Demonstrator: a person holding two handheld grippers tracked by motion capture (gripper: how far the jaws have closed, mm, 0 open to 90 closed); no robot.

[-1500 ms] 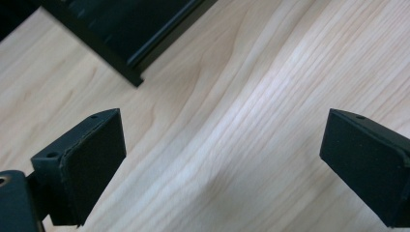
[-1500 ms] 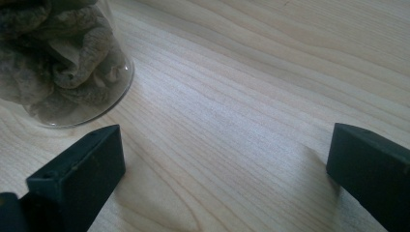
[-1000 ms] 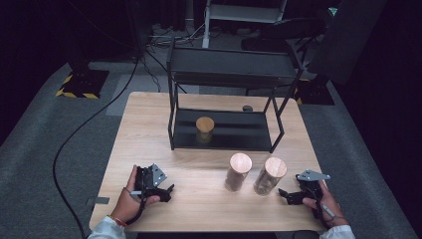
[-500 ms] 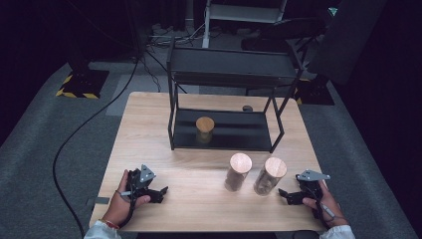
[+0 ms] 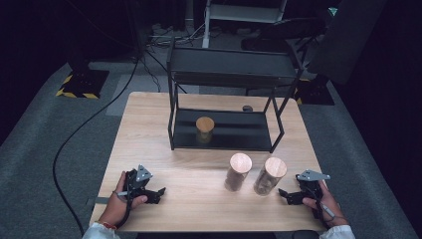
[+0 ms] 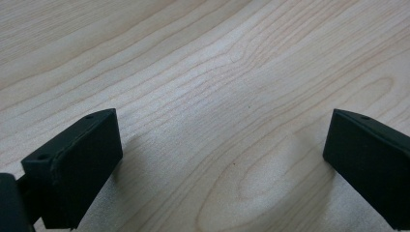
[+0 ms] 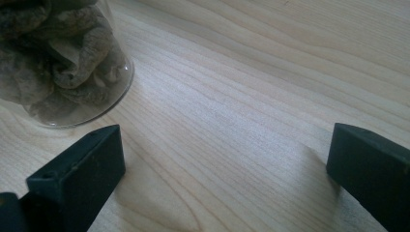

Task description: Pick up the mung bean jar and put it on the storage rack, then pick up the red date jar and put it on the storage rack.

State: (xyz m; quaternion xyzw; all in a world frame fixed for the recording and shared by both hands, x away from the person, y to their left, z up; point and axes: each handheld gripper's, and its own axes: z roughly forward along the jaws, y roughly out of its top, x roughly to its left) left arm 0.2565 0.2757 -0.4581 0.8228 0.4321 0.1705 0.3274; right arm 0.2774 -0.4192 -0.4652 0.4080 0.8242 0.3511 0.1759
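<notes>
The left gripper [image 5: 158, 191] rests wide and empty on the table [image 5: 199, 209]; two lidded jars [image 5: 239, 172] stand between it and the right gripper [image 5: 283, 194], also wide, beside the nearer jar [image 7: 63, 58]. Probably pre-grasp: closing on it comes next.

Three cork-lidded jars [image 5: 240, 172], one black rack [image 5: 229, 74], two tools [image 5: 160, 191]

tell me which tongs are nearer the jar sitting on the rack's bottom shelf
Left. The left tongs sit in front of the jar and a little to its left; the right tongs rest far off at the table's front right, past the two front jars.
</notes>
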